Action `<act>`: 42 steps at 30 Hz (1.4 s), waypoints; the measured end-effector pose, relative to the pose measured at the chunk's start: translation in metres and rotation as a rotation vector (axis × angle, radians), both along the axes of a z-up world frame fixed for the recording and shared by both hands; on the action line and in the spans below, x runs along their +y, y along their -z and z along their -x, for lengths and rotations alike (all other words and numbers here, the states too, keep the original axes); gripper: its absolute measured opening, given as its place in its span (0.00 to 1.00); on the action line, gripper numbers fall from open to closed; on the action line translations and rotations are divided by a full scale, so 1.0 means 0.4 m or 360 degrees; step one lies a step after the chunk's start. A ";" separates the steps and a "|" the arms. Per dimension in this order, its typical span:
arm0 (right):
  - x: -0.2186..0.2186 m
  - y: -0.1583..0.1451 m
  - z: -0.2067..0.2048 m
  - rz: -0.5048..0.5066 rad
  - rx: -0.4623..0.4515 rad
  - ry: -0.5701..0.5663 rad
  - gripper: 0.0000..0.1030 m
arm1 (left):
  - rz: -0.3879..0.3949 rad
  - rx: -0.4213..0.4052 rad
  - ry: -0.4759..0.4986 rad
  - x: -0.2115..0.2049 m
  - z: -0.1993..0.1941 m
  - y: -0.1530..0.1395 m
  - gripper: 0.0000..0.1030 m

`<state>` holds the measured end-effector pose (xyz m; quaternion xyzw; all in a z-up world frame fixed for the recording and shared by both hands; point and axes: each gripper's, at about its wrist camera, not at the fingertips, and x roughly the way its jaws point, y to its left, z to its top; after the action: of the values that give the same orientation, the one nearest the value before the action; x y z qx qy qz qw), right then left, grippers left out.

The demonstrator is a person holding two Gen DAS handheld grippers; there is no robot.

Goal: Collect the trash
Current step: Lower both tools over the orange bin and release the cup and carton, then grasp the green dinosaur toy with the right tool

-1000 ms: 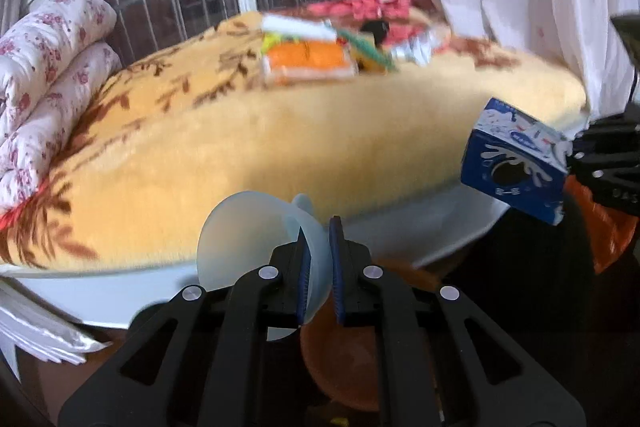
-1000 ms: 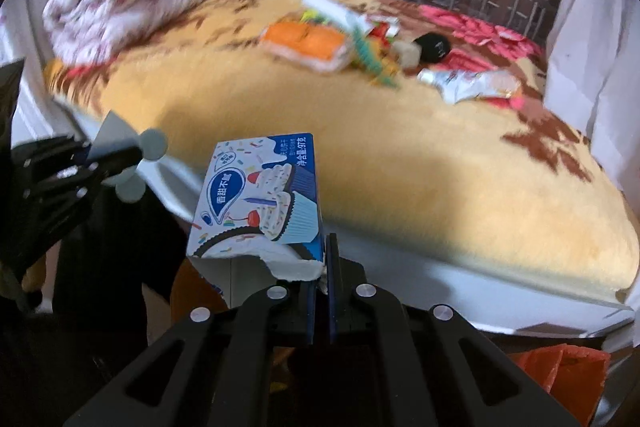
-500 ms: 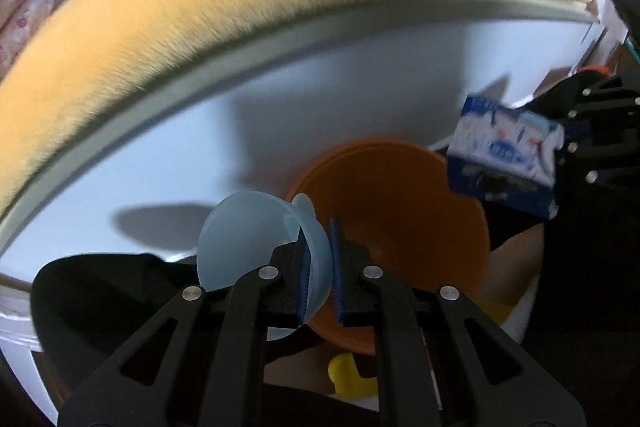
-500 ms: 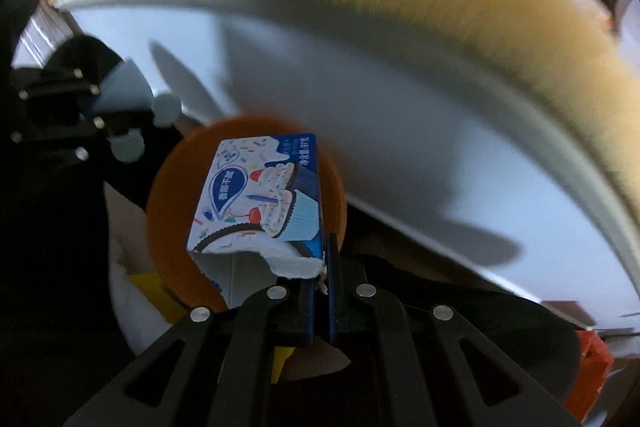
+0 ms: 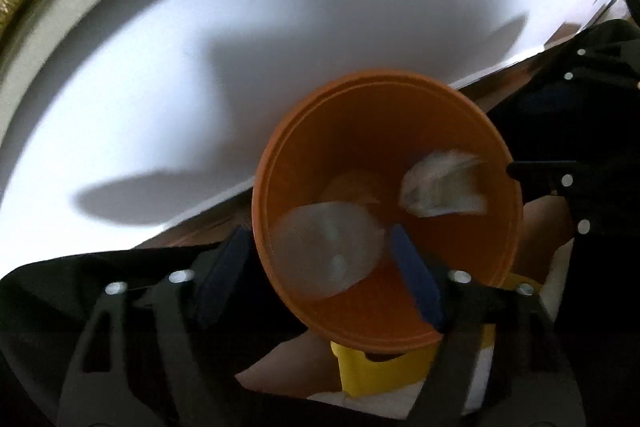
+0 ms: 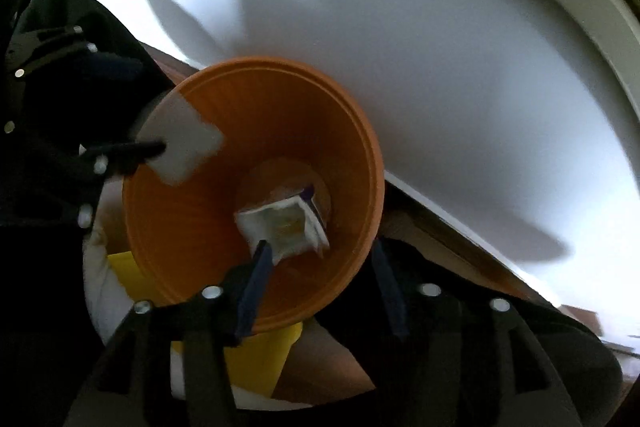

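Observation:
An orange bin [image 5: 384, 155] stands on the floor below the bed side; it also shows in the right wrist view [image 6: 224, 99]. My left gripper [image 5: 320, 263] is open over the bin's near rim. A pale translucent cup [image 5: 328, 251] is loose between its fingers, blurred, inside the bin mouth. My right gripper [image 6: 320, 267] is open above the bin. The blue and white carton [image 6: 286, 227] is free of the fingers and lies deep in the bin. In the left wrist view the carton [image 5: 444, 191] is a blurred white shape in the bin.
The white bed side panel [image 5: 240, 47] rises right behind the bin. A yellow object [image 5: 380, 371] and white cloth [image 6: 100, 267] lie on the floor beside the bin. The other gripper shows as a dark shape at each view's edge.
Both grippers moved down from the bed to over the orange bin and opened. The cup and the carton left the fingers and are dropping into the bin.

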<state>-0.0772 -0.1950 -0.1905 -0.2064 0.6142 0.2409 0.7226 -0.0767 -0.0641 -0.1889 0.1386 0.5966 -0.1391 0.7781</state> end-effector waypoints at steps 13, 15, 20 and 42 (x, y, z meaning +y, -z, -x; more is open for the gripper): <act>-0.085 -0.056 0.027 -0.0011 -0.0035 0.0170 0.48 | 0.0042 -0.0084 0.0005 -0.002 0.040 -0.026 0.71; -0.096 -0.091 0.039 -0.0044 -0.0073 0.0162 0.48 | 0.0063 -0.0125 0.0022 -0.001 0.050 -0.056 0.71; -0.116 -0.288 0.053 -0.0261 -0.0296 0.0071 0.48 | 0.0152 -0.0354 0.0097 0.031 0.072 -0.213 0.73; 0.012 -0.435 -0.507 -0.0062 -0.0861 0.0101 0.48 | 0.0424 -0.0727 -0.0211 0.096 -0.049 -0.397 0.83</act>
<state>0.1257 -0.1901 -0.0166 -0.2301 0.4001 0.1659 0.8715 -0.0573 -0.0258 -0.0302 0.0233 0.3897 -0.1302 0.9114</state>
